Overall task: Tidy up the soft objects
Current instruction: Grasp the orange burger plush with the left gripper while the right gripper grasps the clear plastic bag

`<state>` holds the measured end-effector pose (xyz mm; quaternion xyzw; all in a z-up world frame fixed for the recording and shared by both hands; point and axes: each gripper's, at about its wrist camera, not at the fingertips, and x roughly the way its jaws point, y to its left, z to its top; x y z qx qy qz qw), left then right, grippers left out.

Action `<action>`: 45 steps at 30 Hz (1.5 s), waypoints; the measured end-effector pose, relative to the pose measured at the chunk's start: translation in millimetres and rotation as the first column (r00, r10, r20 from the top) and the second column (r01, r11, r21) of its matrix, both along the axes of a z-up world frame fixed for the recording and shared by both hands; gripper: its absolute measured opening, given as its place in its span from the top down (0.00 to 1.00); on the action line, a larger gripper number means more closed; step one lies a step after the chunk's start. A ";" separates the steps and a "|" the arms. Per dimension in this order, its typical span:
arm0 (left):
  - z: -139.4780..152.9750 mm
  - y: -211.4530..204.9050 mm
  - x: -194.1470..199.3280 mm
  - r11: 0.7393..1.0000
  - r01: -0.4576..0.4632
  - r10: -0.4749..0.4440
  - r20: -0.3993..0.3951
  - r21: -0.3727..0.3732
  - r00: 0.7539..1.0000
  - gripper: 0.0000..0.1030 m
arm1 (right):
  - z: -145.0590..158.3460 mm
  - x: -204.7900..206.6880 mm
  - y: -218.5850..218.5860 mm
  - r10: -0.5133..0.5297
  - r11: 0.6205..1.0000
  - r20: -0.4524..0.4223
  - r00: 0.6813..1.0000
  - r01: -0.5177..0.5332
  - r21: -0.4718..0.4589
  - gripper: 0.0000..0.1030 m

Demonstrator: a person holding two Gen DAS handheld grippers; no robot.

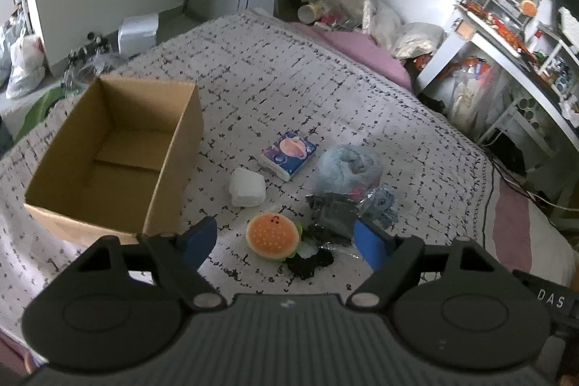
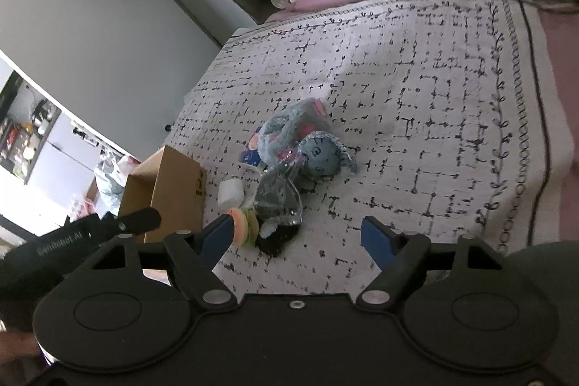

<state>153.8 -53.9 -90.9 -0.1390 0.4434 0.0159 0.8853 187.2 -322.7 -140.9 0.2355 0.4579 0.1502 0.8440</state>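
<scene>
Both pairs of blue-padded fingers stand spread wide with nothing between them. Ahead of the left gripper, a burger-shaped plush lies on the patterned bedspread in the gap between the two pads, nearer the left finger than the right one; the pictures do not show either pad touching it. A black crumpled item sits against the plush on the side of the right finger. Just beyond that finger's tip lies a dark grey item in clear wrapping, and past it a pale blue plush in a clear bag and a small blue knitted toy. Straight ahead of the gap, farther out, sit a white wrapped pad and, beyond it, a tissue pack printed with a planet. An open cardboard box stands beyond the left fingertip, its near corner just beside that finger, and only its bare bottom shows inside.

From the right gripper, the burger plush shows right at the tip of the left finger, partly behind it. The grey wrapped item, the blue bagged plush and the blue toy lie in a cluster ahead of the gap, toward its left side. Bare bedspread lies before the right finger. The cardboard box stands off beyond the left finger, with the other gripper's black arm in front of it.
</scene>
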 end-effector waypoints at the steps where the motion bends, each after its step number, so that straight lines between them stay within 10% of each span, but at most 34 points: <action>1: -3.3 0.4 3.0 1.000 -0.006 0.005 -0.008 -0.007 1.000 0.21 | -3.1 2.8 0.7 -0.004 1.000 -0.007 1.000 0.004 0.009 0.27; 30: -113.1 1.9 65.8 0.991 -0.111 0.097 -0.180 -0.070 0.979 0.29 | -86.0 75.8 39.1 -0.081 0.986 -0.140 0.987 0.100 0.135 0.27; 41: -122.7 8.1 69.5 0.982 -0.166 0.148 -0.176 -0.093 0.973 0.50 | -101.0 92.9 54.2 -0.082 0.987 -0.141 0.987 0.100 0.126 0.27; 45: -118.0 11.3 67.9 0.981 -0.160 0.141 -0.162 -0.108 0.977 0.52 | -101.5 94.7 61.5 -0.048 0.992 -0.112 0.993 0.061 0.112 0.59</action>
